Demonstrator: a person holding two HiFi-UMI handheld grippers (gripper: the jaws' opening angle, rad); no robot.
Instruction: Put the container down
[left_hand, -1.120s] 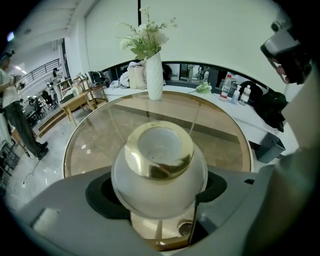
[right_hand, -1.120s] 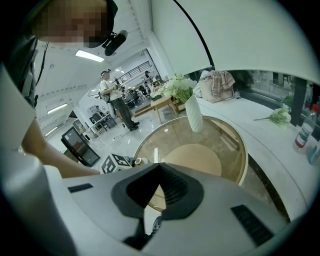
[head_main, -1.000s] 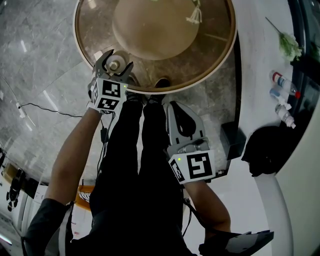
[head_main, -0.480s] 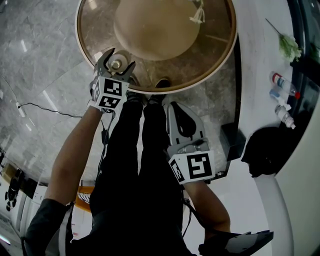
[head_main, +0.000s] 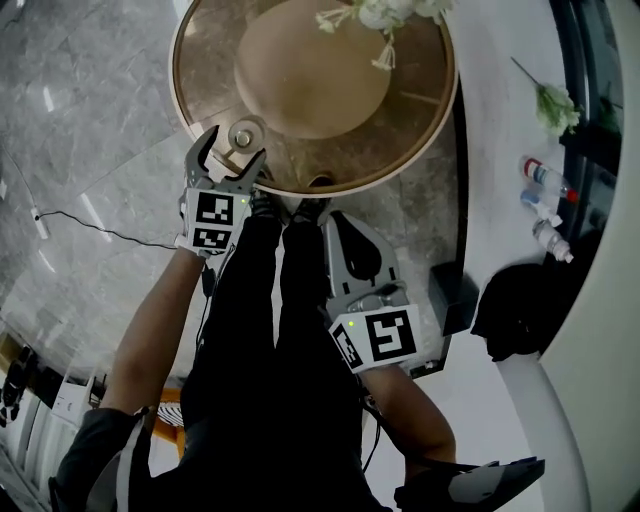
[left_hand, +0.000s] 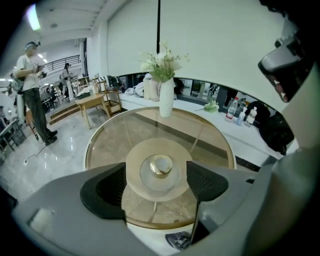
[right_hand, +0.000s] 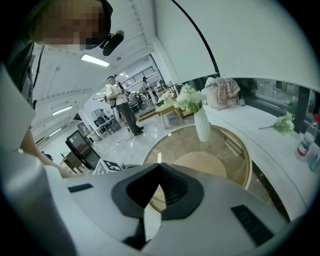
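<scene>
The small round container (left_hand: 160, 166) stands on the round glass counter (head_main: 420, 95), near the edge closest to us. The left gripper (head_main: 234, 148) hangs over it with its jaws spread wide. They have just been opening; the container shows in the gap between them and neither pad touches it. The right gripper (right_hand: 159, 192) is pressed together on nothing, held low, away from the container.

We judge the container light, stiff, smooth and breakable, so any new hold belongs on its round sides. Glass on glass may slide, and the rim is close.

The vase of white flowers (left_hand: 166, 95) stands well apart, as do the bottles (head_main: 545, 195) on the white ledge (head_main: 495, 150). Nothing blocks the left gripper.
</scene>
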